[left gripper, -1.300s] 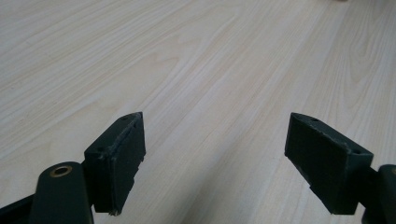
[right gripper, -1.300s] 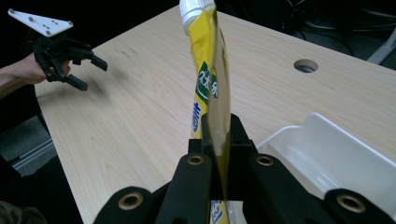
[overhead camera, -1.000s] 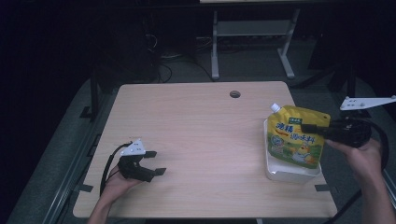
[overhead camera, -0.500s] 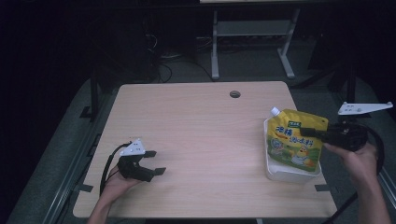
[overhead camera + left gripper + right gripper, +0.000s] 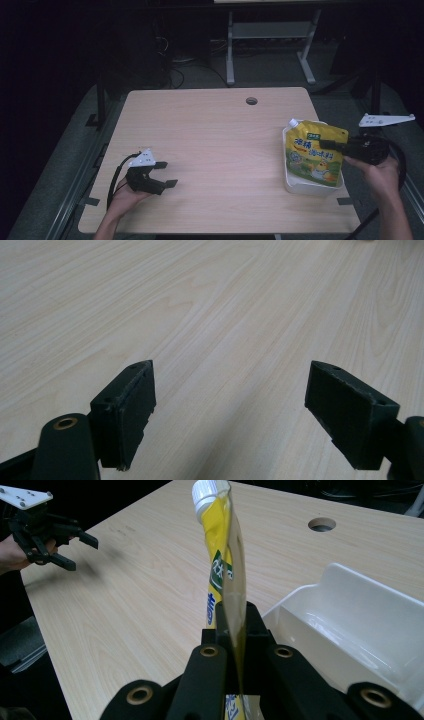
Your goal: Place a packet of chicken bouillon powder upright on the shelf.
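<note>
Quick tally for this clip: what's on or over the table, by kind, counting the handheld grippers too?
Yellow spouted pouch: 1, clamped in the right gripper
White tray: 1
Grippers: 2, the left gripper open and resting on the table
Total: 4

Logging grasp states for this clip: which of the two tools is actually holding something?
The right tool, shut on the yellow pouch above the white bin. The left tool is open above bare table.
</note>
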Tool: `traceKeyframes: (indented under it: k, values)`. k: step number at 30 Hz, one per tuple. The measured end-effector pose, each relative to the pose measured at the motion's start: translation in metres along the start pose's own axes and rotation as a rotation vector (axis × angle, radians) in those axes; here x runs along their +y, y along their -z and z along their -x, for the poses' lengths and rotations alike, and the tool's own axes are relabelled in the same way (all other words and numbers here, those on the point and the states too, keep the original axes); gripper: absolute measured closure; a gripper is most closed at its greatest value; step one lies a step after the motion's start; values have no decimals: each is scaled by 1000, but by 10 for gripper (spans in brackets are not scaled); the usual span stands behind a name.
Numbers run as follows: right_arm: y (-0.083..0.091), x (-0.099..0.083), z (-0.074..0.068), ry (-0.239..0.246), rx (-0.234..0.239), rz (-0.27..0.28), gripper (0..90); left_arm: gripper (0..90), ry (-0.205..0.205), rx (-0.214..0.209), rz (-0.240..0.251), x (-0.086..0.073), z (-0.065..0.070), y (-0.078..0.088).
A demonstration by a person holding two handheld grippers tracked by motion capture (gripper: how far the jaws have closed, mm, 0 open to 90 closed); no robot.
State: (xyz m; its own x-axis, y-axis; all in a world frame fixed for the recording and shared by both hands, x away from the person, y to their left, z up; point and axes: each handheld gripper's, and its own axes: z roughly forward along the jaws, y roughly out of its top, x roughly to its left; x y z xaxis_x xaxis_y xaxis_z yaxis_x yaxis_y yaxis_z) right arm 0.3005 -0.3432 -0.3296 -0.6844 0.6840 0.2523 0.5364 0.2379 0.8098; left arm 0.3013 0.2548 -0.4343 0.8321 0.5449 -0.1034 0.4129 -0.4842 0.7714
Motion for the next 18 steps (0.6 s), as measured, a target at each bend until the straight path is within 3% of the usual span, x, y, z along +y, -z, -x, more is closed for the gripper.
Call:
traceKeyframes:
  k: [18]
  values:
    - [-8, -11, 7, -30, -7, -3, 895, 201, -1, -1, -8, -1, -1, -1]
